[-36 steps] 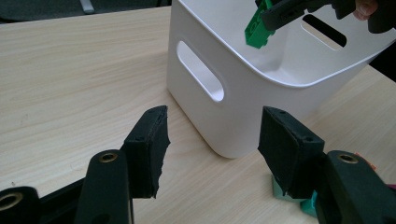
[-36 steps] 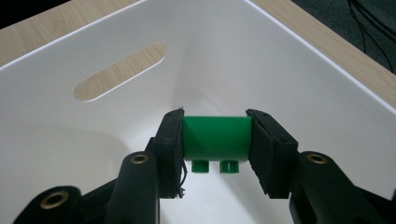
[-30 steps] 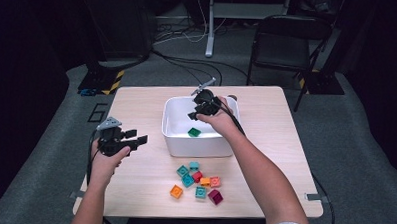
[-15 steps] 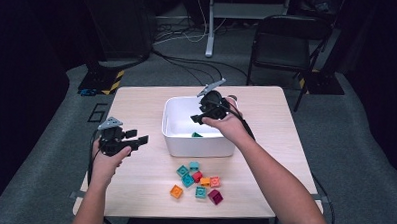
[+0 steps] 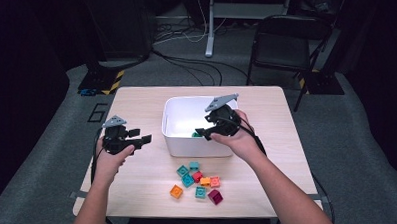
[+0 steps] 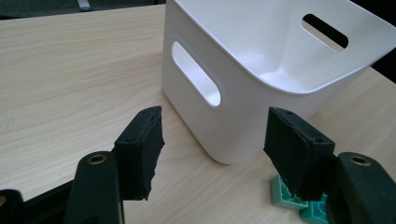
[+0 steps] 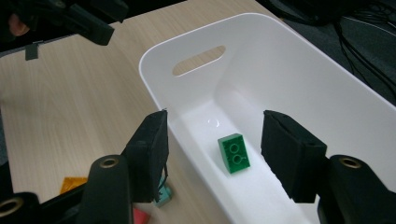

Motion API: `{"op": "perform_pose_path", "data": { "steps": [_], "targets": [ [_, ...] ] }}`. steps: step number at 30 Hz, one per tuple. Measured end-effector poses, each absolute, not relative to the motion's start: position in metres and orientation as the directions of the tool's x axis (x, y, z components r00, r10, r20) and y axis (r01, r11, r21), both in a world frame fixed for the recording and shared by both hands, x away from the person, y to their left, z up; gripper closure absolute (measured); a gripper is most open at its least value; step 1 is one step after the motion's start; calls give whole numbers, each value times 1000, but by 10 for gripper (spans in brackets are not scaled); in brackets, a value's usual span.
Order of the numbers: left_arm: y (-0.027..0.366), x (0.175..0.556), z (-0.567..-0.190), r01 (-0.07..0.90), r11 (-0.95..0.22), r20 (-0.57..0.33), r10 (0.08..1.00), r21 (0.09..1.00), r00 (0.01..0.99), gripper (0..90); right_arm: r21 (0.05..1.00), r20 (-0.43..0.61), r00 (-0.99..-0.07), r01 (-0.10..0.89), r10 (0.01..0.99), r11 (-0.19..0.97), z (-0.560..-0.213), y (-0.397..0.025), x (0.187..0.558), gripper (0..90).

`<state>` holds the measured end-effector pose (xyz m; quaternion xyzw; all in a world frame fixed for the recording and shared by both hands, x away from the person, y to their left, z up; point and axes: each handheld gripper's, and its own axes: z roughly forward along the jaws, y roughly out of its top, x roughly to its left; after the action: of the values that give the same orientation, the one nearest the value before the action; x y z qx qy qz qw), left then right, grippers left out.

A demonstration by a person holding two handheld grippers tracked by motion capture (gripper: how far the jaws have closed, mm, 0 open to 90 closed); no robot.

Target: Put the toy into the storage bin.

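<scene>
A white bin (image 5: 185,144) stands mid-table. One green brick (image 7: 233,153) lies flat on its floor, and shows in the high view as a green spot (image 5: 196,134). My right gripper (image 7: 215,144) hangs open over the bin's near right part (image 5: 206,131), above that brick, holding nothing. My left gripper (image 5: 144,138) is held open just left of the bin, a little above the table. Its jaws (image 6: 212,135) point at the bin's handled end wall (image 6: 196,79). Several loose bricks (image 5: 196,179) lie in front of the bin.
The loose bricks are teal, red, orange, pink and purple; two teal ones (image 6: 287,196) lie by my left gripper's right jaw. A black folding chair (image 5: 284,45) and floor cables stand beyond the table's far edge.
My right gripper has drawn back and down toward the bin's near wall. The green brick stays on the bin floor. The left gripper has held still.
</scene>
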<state>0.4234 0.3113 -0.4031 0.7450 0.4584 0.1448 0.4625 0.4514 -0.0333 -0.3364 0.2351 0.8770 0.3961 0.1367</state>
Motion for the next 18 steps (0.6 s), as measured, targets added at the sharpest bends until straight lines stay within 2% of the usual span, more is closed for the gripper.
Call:
{"op": "perform_pose_path", "data": {
  "steps": [11,18],
  "targets": [
    [309,425,-405,558,-157,-214,814,815,541,365,758,-69,-866,277,495,591,-368,-39,417,420],
    [309,425,-407,563,-162,-213,815,810,539,366,754,-60,-879,270,473,599,-393,-42,406,487]
  ]
}}
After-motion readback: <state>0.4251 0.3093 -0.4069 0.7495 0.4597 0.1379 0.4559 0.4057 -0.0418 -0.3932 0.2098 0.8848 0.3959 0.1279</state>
